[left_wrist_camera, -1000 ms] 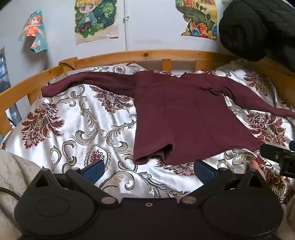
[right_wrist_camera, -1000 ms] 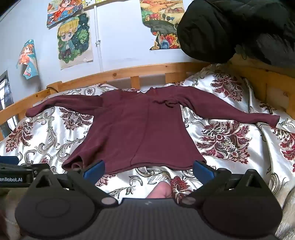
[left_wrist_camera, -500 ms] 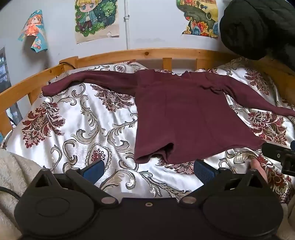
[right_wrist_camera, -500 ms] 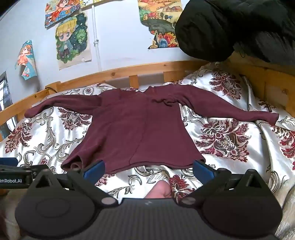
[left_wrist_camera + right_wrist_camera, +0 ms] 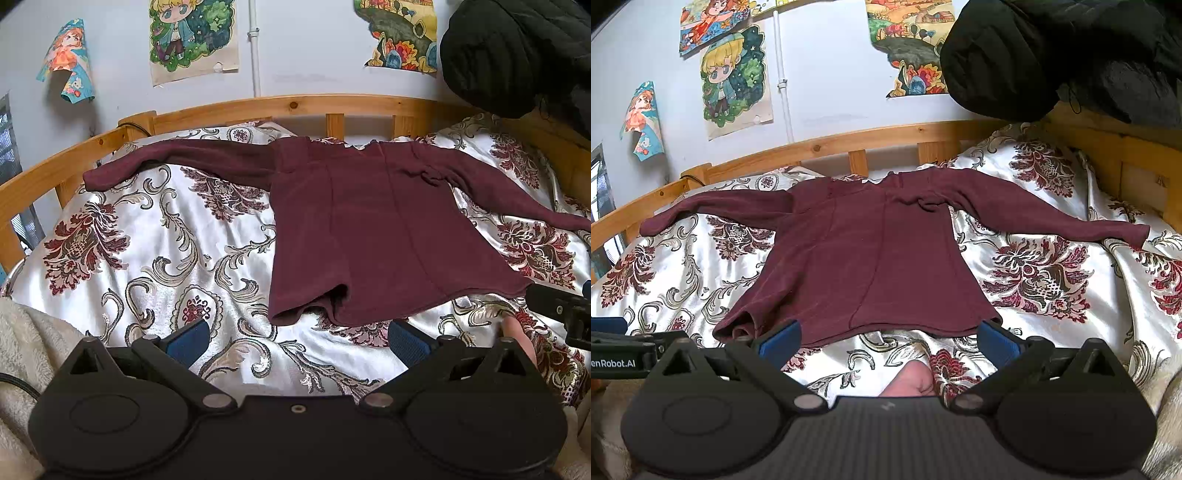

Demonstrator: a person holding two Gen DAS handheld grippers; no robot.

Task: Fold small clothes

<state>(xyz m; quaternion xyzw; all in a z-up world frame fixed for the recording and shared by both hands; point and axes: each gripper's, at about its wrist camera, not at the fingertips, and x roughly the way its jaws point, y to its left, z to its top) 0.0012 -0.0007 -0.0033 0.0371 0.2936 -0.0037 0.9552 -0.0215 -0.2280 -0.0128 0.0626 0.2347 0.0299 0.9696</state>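
Note:
A maroon long-sleeved top point(image 5: 373, 236) lies flat on the bed with both sleeves spread out; it also shows in the right wrist view point(image 5: 871, 258). Its hem faces me and the lower left corner is rumpled point(image 5: 306, 310). My left gripper point(image 5: 297, 338) is open and empty, just short of the hem near that corner. My right gripper point(image 5: 888, 338) is open and empty, its blue fingertips at the hem edge, the cloth not between them. The right gripper's tip shows at the right edge of the left wrist view point(image 5: 561, 306).
The bed has a shiny white cover with red and gold floral print point(image 5: 155, 236) and a wooden rail point(image 5: 295, 105) around it. A black padded jacket point(image 5: 1052, 55) hangs at the upper right. A fuzzy beige blanket point(image 5: 26, 332) lies at the near left.
Both views have shifted slightly; the top sits a little lower and closer in the right wrist view. Both grippers stay open.

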